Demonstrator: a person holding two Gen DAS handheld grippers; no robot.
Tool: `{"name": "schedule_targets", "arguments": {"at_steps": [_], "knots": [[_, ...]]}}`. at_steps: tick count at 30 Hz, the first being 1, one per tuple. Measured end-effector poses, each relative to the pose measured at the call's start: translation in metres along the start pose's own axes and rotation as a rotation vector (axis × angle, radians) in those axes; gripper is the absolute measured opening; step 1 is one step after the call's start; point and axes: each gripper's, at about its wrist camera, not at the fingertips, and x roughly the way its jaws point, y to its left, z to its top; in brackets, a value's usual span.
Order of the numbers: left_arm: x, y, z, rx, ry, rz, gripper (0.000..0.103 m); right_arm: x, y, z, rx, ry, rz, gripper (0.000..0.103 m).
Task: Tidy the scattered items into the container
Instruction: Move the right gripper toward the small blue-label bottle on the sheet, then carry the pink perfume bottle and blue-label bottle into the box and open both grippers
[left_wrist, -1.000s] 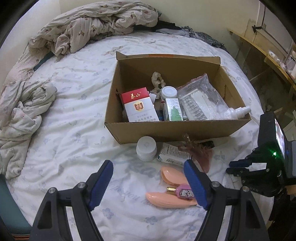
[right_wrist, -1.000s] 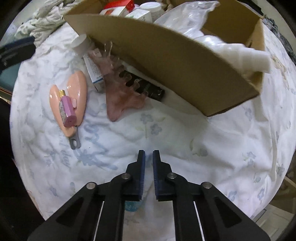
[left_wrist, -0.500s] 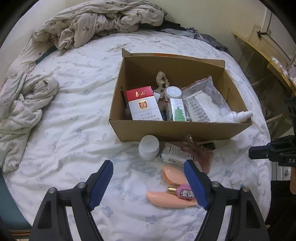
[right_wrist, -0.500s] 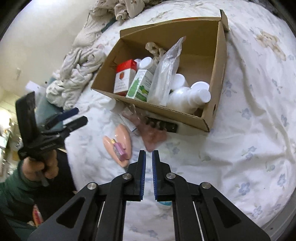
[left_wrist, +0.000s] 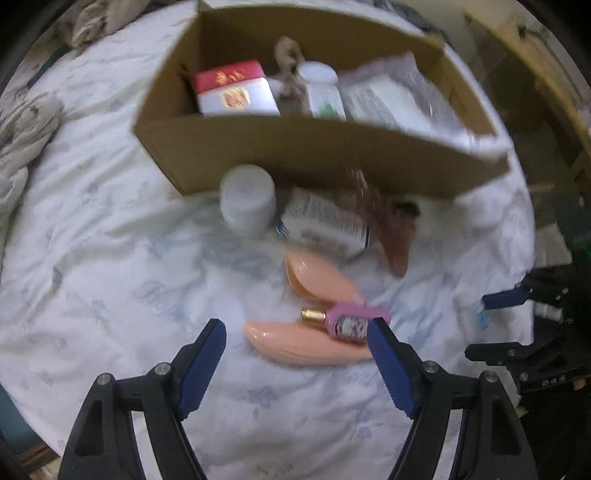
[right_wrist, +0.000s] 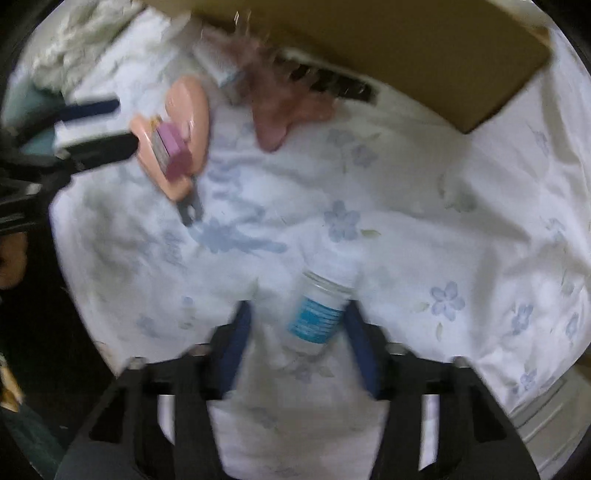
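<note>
Left wrist view: left claw (left_wrist: 295, 339) sitting at the bottom of the frame, blue pads spread wide apart, nothing between them. Just beyond the tips, a pink bottle with a gold cap (left_wrist: 345, 321) is lying across two peach shell-shaped pieces (left_wrist: 314, 280) on the bed sheet (left_wrist: 110, 266). Farther up, a white jar (left_wrist: 248, 204) is standing beside a printed carton (left_wrist: 325, 221) and a reddish translucent piece (left_wrist: 391, 236), all close against the front wall of the cardboard box (left_wrist: 314, 151). Inside the box: a red-and-white pack (left_wrist: 234, 90), a white-lidded bottle (left_wrist: 319, 88), a clear bag (left_wrist: 391, 99). Right claw (left_wrist: 498, 321) showing at the right edge of the frame, blurred.

Right wrist view, heavy motion blur: right claw (right_wrist: 299, 339) at the bottom centre, fingers parted, straddling a small clear bottle with a blue label (right_wrist: 317, 310) lying on the sheet; contact with the pads cannot be told. Higher, in the upper left, the pink bottle (right_wrist: 171, 153) is resting on the peach pieces (right_wrist: 188, 110). The box wall (right_wrist: 406, 48) is filling the top of the frame.
</note>
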Motion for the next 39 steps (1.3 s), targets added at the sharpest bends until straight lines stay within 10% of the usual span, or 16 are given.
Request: {"name": "schedule_targets", "arguments": {"at_steps": [12, 26, 39], "knots": [[0.034, -0.062, -0.012, 0.306, -0.002, 0.160, 0.079, -0.021, -0.011, -0.003, 0.042, -0.106, 0.045, 0.032], [-0.021, -0.056, -0.015, 0.265, -0.112, 0.044, 0.063, -0.063, -0.010, -0.008, 0.028, -0.228, 0.166, 0.032], [-0.088, -0.023, 0.025, 0.131, -0.306, 0.000, 0.063, -0.140, -0.024, 0.015, 0.121, -0.568, 0.380, 0.032]]}}
